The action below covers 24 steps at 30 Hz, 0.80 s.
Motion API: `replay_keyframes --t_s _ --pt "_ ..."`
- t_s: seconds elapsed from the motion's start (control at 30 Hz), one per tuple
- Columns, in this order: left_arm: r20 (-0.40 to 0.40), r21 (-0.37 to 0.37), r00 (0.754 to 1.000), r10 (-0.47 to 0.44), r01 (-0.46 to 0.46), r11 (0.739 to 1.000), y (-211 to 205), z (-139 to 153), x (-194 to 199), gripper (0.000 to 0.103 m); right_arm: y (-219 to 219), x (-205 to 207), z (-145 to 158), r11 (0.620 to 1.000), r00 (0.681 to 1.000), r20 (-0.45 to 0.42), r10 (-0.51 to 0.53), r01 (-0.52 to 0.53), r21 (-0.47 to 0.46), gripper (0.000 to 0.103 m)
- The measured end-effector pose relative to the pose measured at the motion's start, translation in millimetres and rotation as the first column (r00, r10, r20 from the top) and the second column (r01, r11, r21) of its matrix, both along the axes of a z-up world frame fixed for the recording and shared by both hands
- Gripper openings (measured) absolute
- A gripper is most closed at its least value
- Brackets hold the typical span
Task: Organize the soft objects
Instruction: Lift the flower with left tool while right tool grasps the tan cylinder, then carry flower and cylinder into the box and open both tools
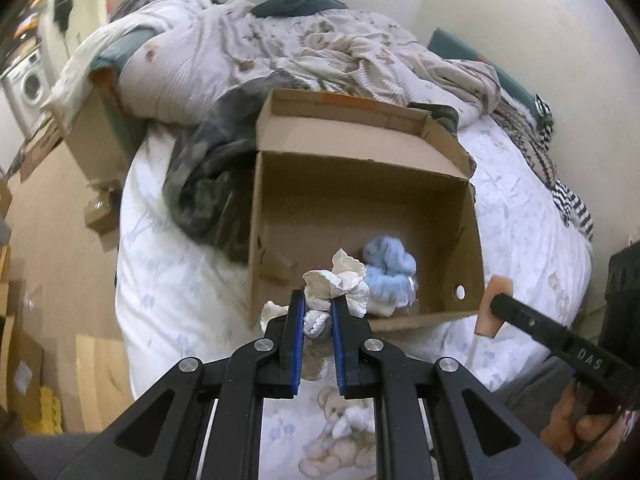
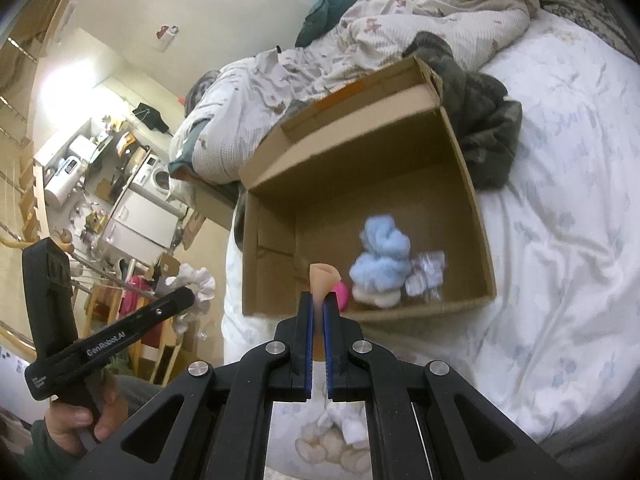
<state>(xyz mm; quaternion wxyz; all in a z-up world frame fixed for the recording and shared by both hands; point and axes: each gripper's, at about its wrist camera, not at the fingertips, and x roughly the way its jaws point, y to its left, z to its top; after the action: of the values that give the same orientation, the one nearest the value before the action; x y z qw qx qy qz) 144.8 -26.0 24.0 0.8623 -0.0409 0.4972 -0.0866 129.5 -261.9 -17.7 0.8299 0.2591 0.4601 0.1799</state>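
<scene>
The left claw [image 1: 318, 312] is clamped on a bundle of white scalloped fabric [image 1: 340, 284], which bulges out above and beside the blue pads. The bundle hangs clear of the bedding, in front of the near wall of the cardboard box [image 1: 276, 208]. The right claw [image 2: 319, 312] is closed on a thin peach-coloured soft piece [image 2: 323, 278], whose curled top protrudes above the pads; it is likewise held just short of the box's near wall.

The open box rests on the bed [image 2: 560, 240]. Inside, near the front, lie a light-blue fluffy item [image 2: 380, 256], a cream item beneath it, a pink item [image 2: 342, 294] partly hidden behind the peach piece, and a small clear packet [image 2: 426, 276].

Status, as a judgement: sorting is partly complete. Several items are stowed; two are in transit and not yet deposited. A dark blanket [image 2: 480, 120] and rumpled quilt [image 2: 400, 24] remain outside the box.
</scene>
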Motion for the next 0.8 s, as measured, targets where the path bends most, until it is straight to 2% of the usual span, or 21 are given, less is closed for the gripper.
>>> replay_keyframes --t_s 0.2,0.37,0.6,0.8 --pt "-0.002 0.02 0.999 -0.033 0.033 0.999 -8 -11 30 0.012 -3 31 0 1.0 1.0 0.006 0.012 -0.012 -0.015 0.006" --pt "-0.037 -0.008 0.999 -0.033 0.032 0.999 -11 -32 50 0.012 -3 51 -11 0.999 1.0 -0.012 0.018 -0.019 -0.037 0.006" --pt "-0.07 -0.008 0.997 -0.035 0.034 0.999 -18 -61 56 0.012 4 63 -44 0.999 0.996 -0.089 0.027 -0.03 -0.028 0.006" --pt "-0.114 0.019 0.992 -0.045 0.047 0.999 -26 -76 57 0.012 12 65 -54 0.997 0.993 -0.11 0.046 -0.053 -0.065 0.006"
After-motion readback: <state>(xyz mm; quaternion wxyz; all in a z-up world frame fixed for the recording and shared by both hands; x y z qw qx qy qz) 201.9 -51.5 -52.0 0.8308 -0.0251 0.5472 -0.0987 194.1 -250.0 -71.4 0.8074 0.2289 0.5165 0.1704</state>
